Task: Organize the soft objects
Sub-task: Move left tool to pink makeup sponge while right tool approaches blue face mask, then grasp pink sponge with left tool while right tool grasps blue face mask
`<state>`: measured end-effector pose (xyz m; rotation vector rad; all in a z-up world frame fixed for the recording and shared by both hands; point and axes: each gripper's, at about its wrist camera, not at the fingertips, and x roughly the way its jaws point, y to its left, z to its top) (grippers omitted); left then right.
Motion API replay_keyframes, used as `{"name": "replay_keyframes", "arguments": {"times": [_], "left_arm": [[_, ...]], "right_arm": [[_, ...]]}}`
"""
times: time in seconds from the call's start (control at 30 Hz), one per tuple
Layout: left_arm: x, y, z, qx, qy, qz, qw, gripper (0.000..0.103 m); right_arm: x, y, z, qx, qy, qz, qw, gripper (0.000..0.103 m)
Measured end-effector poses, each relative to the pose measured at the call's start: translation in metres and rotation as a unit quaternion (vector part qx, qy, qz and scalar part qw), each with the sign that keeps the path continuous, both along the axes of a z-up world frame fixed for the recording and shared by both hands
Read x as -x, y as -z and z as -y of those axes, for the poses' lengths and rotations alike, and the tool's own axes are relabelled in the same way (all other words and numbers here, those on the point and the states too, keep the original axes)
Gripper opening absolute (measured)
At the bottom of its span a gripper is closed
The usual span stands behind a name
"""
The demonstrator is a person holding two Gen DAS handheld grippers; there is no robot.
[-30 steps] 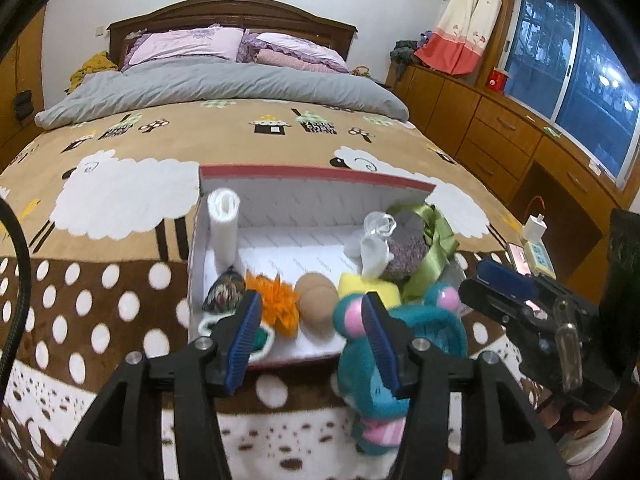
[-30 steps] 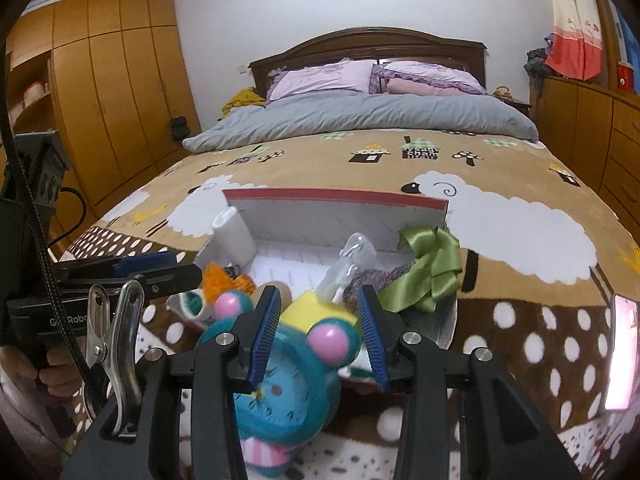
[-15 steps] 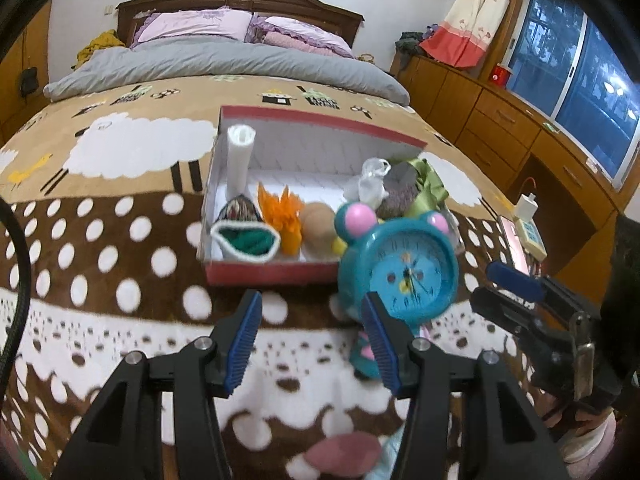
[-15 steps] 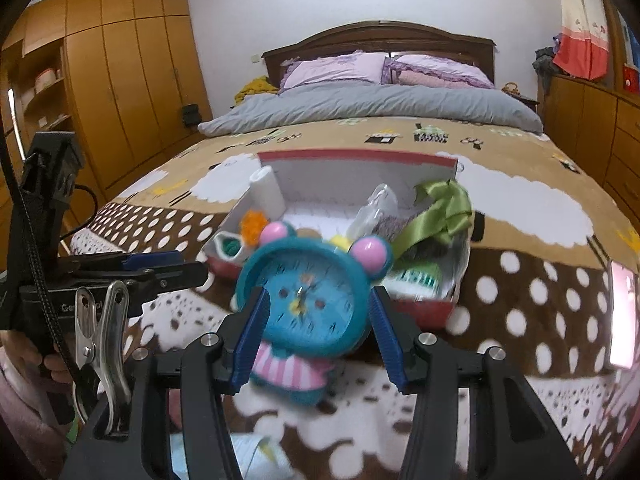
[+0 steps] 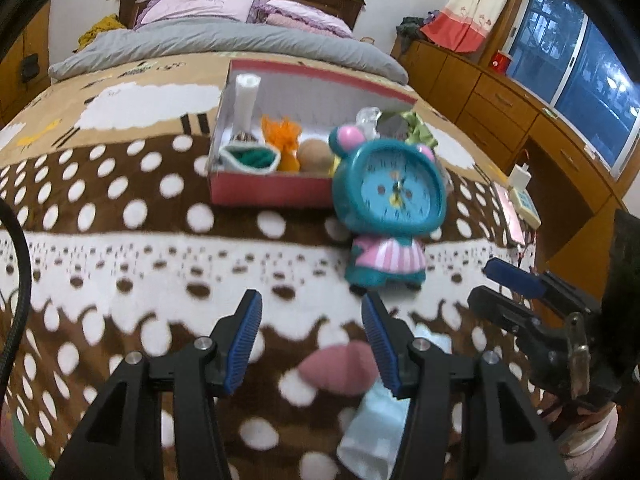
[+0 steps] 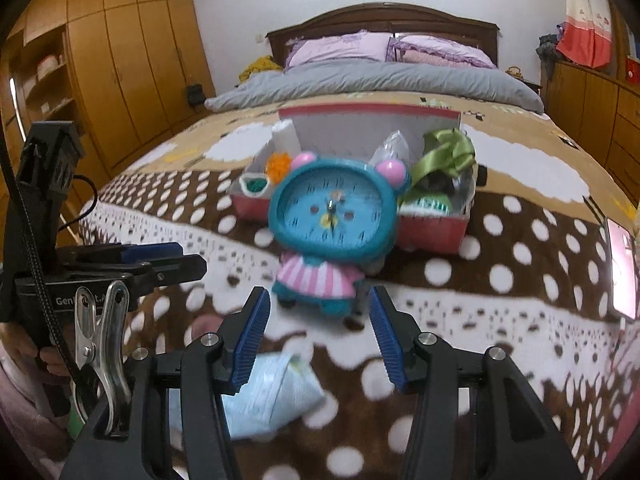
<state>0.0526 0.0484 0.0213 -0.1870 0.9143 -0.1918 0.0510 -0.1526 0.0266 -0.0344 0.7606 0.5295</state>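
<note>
A teal bear-shaped alarm clock stands upright on the dotted blanket, just in front of the red box. The box holds a white roll, an orange pompom, a tan ball, a green-and-white pouch and a green ribbon. My left gripper is open and empty, short of the clock. My right gripper is open and empty too, with the clock beyond its tips. A pink soft thing and a pale blue packet lie under the jaws.
A phone lies at the blanket's right edge, with a charger and power strip beyond it. Wooden drawers line the right wall and a wardrobe the left. Grey duvet and pillows fill the bed's far end.
The right gripper has let go of the clock, which now stands on the blanket before the box. Both grippers have drawn back from the box and sunk toward the bed's near end.
</note>
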Motion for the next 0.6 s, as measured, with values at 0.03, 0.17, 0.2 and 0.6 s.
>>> {"name": "replay_keyframes", "arguments": {"times": [0.03, 0.17, 0.2, 0.6], "left_arm": [[0.002, 0.001, 0.0, 0.001, 0.001, -0.004, 1.0, 0.055], [0.011, 0.008, 0.003, 0.009, 0.013, -0.017, 0.9997, 0.055], [0.013, 0.009, 0.004, 0.008, 0.016, -0.019, 0.9997, 0.055], [0.018, 0.028, 0.017, 0.003, 0.037, -0.034, 0.9987, 0.057]], "right_arm": [[0.004, 0.002, 0.001, 0.003, -0.001, -0.004, 1.0, 0.053], [0.016, 0.01, 0.006, 0.004, 0.002, -0.022, 1.0, 0.053], [0.018, 0.012, 0.007, 0.003, 0.0, -0.026, 1.0, 0.053], [0.041, 0.032, 0.003, 0.016, -0.012, -0.063, 0.998, 0.053]]}}
